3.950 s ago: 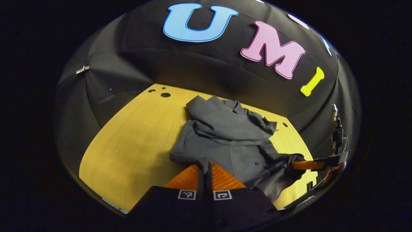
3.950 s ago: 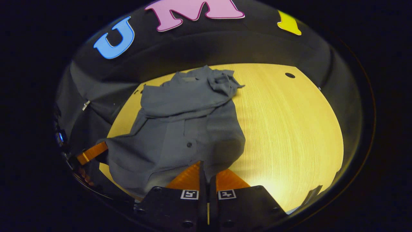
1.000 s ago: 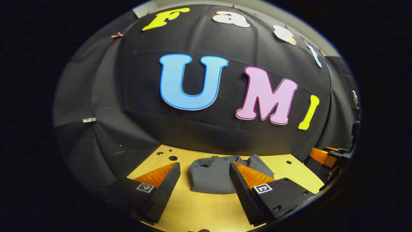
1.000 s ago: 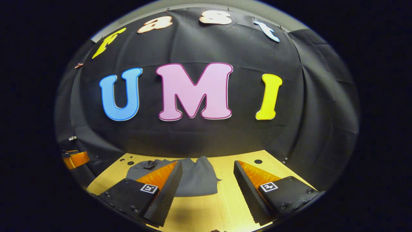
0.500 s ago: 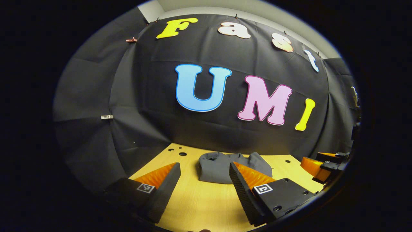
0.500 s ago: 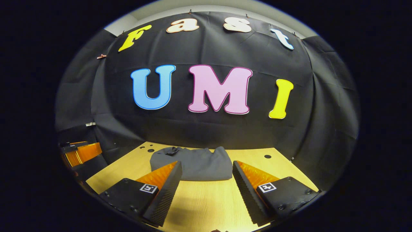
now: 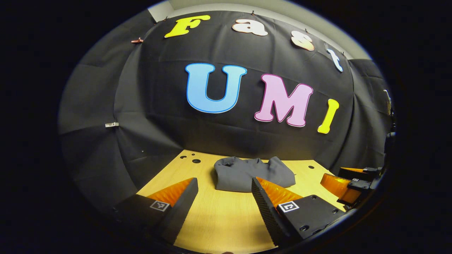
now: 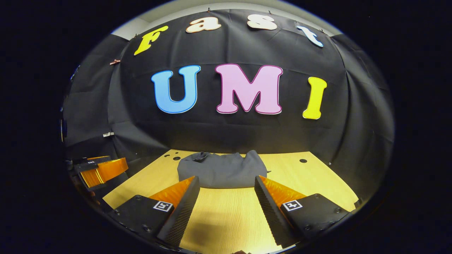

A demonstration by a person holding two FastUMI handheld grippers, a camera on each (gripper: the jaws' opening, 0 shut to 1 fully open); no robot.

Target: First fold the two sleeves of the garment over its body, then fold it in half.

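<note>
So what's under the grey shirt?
The folded grey shirt lies on the yellow wooden table. Table shows all around it; whatever sits beneath the cloth itself is covered.

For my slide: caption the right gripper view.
Open right gripper hovers over the wooden table, facing the folded grey shirt.

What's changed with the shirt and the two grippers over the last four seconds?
Both grippers, the left gripper and the right gripper, let go of the grey shirt, opened and drew back. The shirt went from half spread to a folded bundle. The table is unchanged.
</note>
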